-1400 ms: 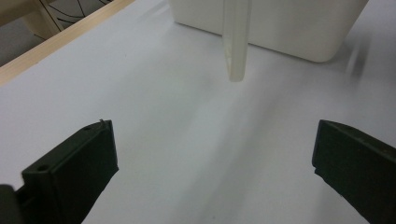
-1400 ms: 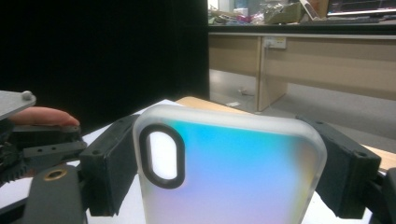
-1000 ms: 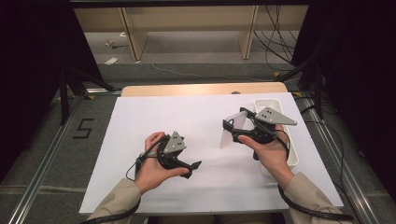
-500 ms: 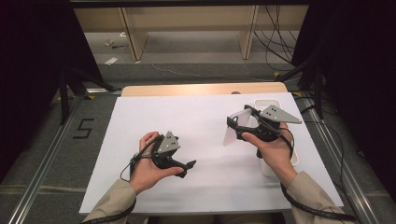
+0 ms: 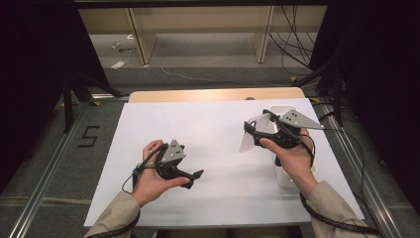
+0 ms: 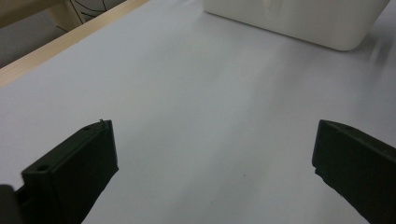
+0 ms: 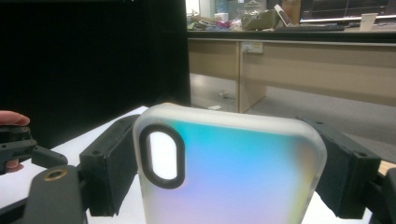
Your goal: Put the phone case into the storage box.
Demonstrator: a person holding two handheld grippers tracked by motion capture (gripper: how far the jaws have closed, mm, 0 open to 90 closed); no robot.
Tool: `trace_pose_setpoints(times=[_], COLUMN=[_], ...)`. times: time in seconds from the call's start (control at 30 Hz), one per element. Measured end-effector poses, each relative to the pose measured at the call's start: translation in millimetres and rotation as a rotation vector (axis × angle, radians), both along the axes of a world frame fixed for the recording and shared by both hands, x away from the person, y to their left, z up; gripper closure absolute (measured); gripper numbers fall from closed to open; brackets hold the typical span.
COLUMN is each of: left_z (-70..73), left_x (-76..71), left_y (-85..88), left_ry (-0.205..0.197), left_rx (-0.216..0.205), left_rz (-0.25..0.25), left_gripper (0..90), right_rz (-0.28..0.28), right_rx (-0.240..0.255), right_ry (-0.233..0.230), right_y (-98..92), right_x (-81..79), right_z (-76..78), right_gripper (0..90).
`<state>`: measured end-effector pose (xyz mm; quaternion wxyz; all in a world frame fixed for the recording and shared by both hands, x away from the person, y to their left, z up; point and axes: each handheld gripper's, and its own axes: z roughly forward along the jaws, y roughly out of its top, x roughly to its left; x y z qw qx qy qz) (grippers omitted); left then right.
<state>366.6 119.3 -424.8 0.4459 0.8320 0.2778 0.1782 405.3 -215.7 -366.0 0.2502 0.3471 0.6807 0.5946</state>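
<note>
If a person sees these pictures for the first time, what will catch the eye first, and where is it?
First comes the phone case, frosted with a blue-to-pink sheen and an oval camera hole, clamped between the jaws of the right gripper above the right side of the white table. Next, the left gripper rests low near the front left, jaws open with nothing between them. A white tray sits at the table's right edge.
</note>
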Motion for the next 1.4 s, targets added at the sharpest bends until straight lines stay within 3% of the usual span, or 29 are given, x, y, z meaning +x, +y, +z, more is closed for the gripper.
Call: trace_pose_setpoints(times=[1.4], left_z=[-3.1], left_x=[-2.3], left_y=[15.4], left_ry=[0.004], left_rx=[-0.007], left_rz=[0.026], left_gripper=[0.0], right_rz=[-0.079], right_rx=[0.012], right_ry=[-0.018], right_y=[-25.5], right_x=[7.2], right_z=[10.7], right_gripper=[19.0])
